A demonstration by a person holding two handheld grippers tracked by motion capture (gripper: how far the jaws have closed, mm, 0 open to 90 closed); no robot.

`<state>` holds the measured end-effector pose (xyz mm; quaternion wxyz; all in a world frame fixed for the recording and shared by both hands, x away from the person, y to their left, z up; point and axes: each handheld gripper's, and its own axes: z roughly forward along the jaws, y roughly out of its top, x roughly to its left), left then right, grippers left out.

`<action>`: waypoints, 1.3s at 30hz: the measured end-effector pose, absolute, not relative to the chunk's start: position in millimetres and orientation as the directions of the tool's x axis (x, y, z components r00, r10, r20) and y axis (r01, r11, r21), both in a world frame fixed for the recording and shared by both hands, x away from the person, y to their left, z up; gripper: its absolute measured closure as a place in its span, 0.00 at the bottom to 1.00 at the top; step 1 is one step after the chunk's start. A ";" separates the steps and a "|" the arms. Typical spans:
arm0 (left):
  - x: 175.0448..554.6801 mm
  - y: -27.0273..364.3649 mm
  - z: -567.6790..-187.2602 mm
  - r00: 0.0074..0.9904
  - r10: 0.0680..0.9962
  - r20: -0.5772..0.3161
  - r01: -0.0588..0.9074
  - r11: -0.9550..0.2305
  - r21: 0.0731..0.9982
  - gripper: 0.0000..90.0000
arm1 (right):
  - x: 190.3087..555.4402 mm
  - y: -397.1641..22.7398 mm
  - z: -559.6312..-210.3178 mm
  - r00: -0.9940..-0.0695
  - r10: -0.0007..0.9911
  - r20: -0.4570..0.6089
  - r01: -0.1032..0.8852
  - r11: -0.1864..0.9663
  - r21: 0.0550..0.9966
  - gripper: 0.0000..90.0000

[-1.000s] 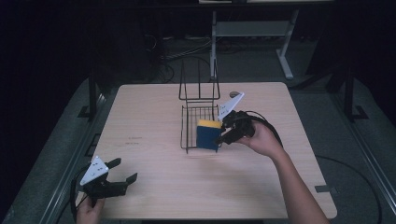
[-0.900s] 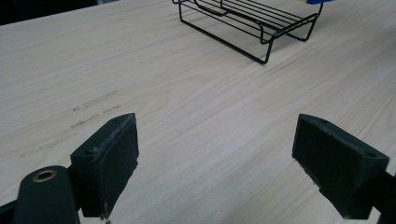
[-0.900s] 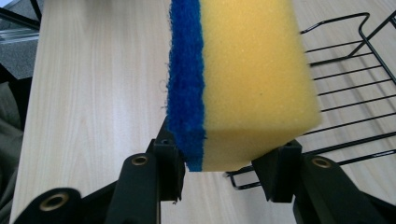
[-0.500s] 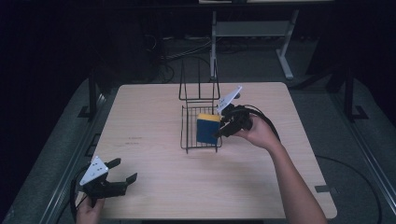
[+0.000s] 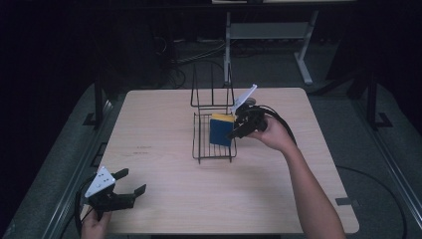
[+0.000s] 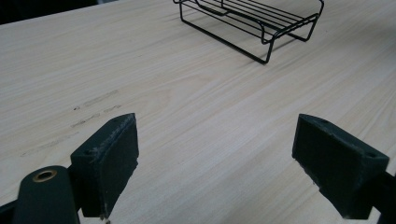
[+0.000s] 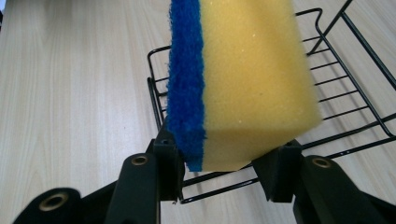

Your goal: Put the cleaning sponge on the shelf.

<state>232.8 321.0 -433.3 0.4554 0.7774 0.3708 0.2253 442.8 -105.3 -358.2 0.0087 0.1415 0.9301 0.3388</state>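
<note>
I count one sponge point(image 5: 220, 130), one wire rack point(image 5: 213, 142), two grippers, one table point(image 5: 164, 199). The sponge is yellow foam with a blue scrub layer, one piece. The rack is black wire: a low tray with a tall upright loop frame at its 12 o'clock end.

Rack contents: I see the sponge standing on edge at the tray's 2 o'clock corner, over the wires; whether it rests on them I can't tell. In the right gripper view the sponge point(image 7: 243, 84) hangs above the rack point(image 7: 345, 93), blue layer toward 9 o'clock, yellow toward 3.

My right gripper point(image 5: 238, 130) sits at the rack's 3 o'clock side, clamped on the sponge, pads squeezing both faces at its lower end. The right gripper point(image 7: 224, 163) points down toward the tray. The forearm comes in from 5 o'clock, wrist bent inward toward 9 o'clock.

My left gripper point(image 5: 130, 182) lies low at the table's 7 o'clock corner, hand behind it at the edge, aimed toward 2 o'clock. In its own view the left gripper point(image 6: 215, 154) has its jaws wide apart, nothing between them, bare wood below, and the rack point(image 6: 252, 23) well off at 12 o'clock.
</note>
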 end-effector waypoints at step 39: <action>232.7 323.0 -433.8 0.621 0.784 0.011 0.372 -0.307 0.876 0.16 | 468.3 -99.0 -385.9 -0.943 0.317 0.101 0.309 0.720 0.621 0.62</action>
